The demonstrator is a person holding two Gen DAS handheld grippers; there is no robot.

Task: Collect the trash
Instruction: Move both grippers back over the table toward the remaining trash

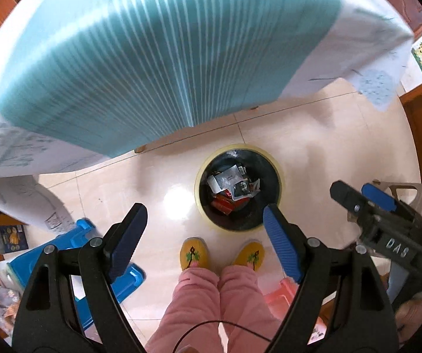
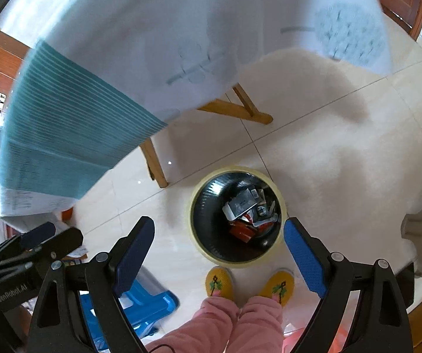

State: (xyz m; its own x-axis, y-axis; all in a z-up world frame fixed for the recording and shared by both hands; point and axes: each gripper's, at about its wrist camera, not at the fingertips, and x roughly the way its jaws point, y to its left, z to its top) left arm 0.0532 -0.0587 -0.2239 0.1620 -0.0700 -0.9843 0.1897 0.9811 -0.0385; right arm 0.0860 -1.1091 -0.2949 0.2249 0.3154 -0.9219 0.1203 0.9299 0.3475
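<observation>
Both tongs are empty and spread wide: the left tongs [image 1: 205, 235] hang straight down over the floor with nothing between the blue pads, and the right tongs [image 2: 219, 253] stand just as far apart, also holding nothing. Beneath them are the person's yellow slippers [image 1: 194, 253] and pink trouser legs [image 1: 211, 303], with a blue stool [image 1: 78, 253] off to the left side and a pink stool [image 1: 281, 294] partly hidden on the right.

Just beyond the slippers sits the bin [image 2: 236, 216], a round one with a pale rim and a black liner. Trash [image 2: 250, 213] already lies at its bottom: crumpled wrappers, a silvery packet, something red. So at least part of the collecting looks done, judging by that pile and the bare pads.

Further off, the tiled floor [image 2: 328, 147] around the bin shows no loose litter. Beyond it stands the desk [image 1: 152, 58] under a teal and white cloth; its top is too blurred to tell whether any scraps remain there, so what is left cannot be settled from here.
</observation>
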